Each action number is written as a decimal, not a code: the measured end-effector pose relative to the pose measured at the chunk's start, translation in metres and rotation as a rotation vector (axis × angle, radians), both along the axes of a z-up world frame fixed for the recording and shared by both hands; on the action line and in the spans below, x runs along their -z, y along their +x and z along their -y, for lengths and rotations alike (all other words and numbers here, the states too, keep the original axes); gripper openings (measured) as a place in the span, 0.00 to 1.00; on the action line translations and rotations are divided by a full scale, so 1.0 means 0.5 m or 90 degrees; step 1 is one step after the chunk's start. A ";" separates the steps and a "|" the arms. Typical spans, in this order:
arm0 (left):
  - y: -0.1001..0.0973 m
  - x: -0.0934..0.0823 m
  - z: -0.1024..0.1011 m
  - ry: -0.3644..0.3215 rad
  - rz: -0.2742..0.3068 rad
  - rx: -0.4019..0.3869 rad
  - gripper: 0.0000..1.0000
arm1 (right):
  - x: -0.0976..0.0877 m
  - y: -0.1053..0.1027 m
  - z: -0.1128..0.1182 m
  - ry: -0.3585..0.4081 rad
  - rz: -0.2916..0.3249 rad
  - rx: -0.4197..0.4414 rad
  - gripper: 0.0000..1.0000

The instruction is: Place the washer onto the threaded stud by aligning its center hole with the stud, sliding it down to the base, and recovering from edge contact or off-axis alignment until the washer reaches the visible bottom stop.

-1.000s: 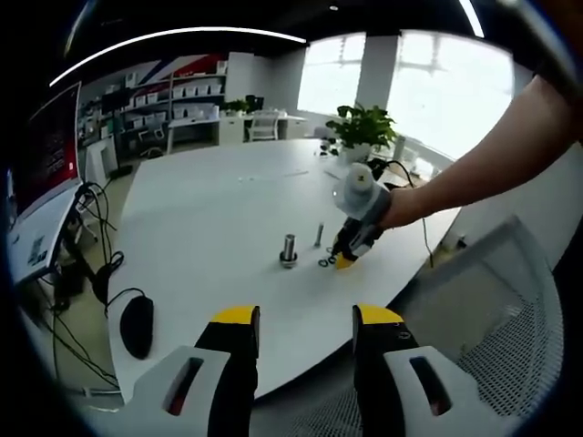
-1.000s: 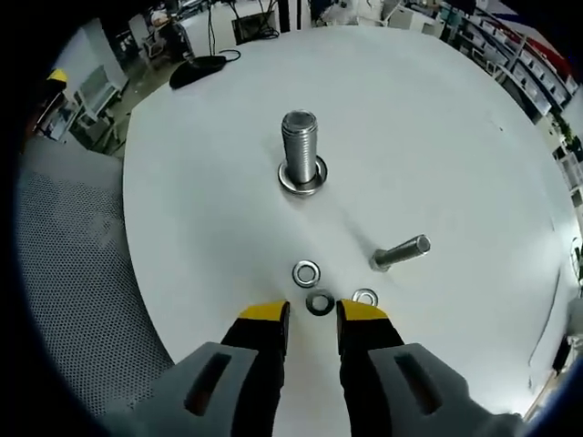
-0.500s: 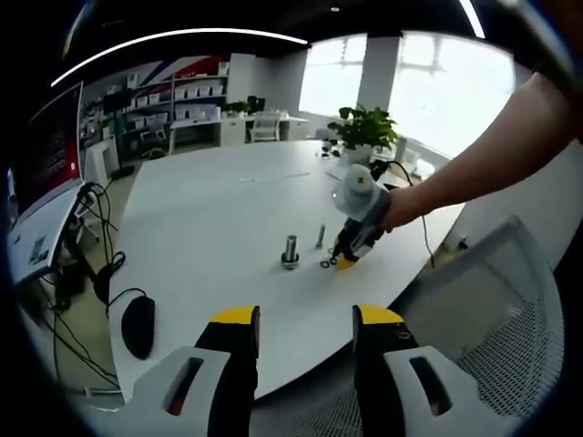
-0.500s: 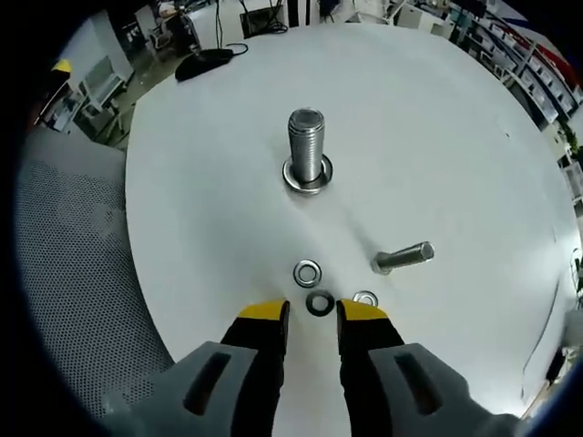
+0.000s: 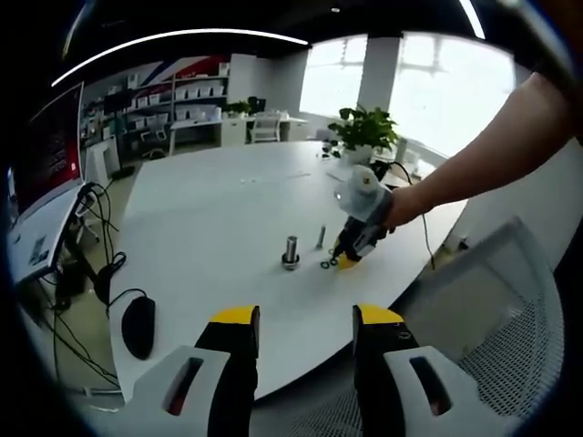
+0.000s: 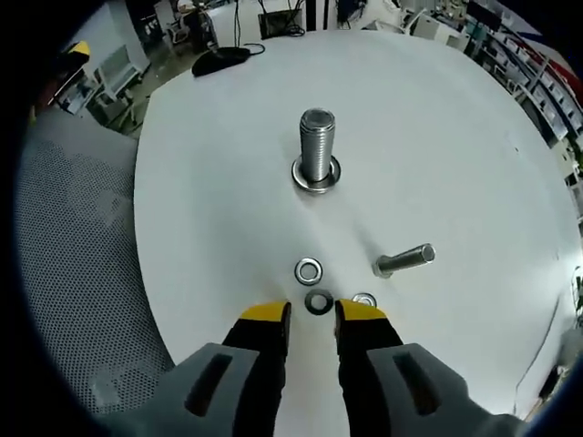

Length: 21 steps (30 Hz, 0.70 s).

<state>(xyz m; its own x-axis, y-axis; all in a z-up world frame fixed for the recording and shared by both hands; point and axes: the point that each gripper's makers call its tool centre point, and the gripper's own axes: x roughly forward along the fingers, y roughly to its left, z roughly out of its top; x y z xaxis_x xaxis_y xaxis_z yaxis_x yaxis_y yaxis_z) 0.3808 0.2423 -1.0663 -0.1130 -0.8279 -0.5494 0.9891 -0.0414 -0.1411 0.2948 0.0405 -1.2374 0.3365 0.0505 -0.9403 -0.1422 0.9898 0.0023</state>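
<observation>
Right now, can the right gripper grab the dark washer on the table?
Probably yes. The right gripper has its jaws open, with the dark washer lying flat just ahead of the tips, and nothing sits between them on the white table.

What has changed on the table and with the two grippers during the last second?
Almost nothing. The right gripper still hovers open over the dark washer; only its camera shifted slightly. Nothing was gripped or released. The stud, the lying bolt, the other washers and the left gripper stayed as they were.
</observation>
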 end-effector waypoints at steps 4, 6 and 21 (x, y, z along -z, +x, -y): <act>0.000 0.000 0.000 0.000 0.000 0.001 0.39 | 0.014 -0.002 0.013 -0.002 -0.007 -0.012 0.22; 0.000 0.000 0.000 0.000 -0.001 0.001 0.39 | 0.008 0.000 0.007 -0.002 -0.011 -0.017 0.21; -0.001 0.001 0.000 0.003 -0.001 0.003 0.39 | 0.002 0.005 0.007 -0.022 -0.073 -0.056 0.16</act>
<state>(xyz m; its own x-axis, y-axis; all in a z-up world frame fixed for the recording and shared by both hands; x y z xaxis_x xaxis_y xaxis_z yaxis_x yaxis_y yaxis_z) 0.3801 0.2422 -1.0669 -0.1178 -0.8245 -0.5535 0.9887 -0.0454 -0.1429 0.2975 0.0370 -1.2386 0.2221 0.0416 -0.9741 -0.2287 0.9734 -0.0106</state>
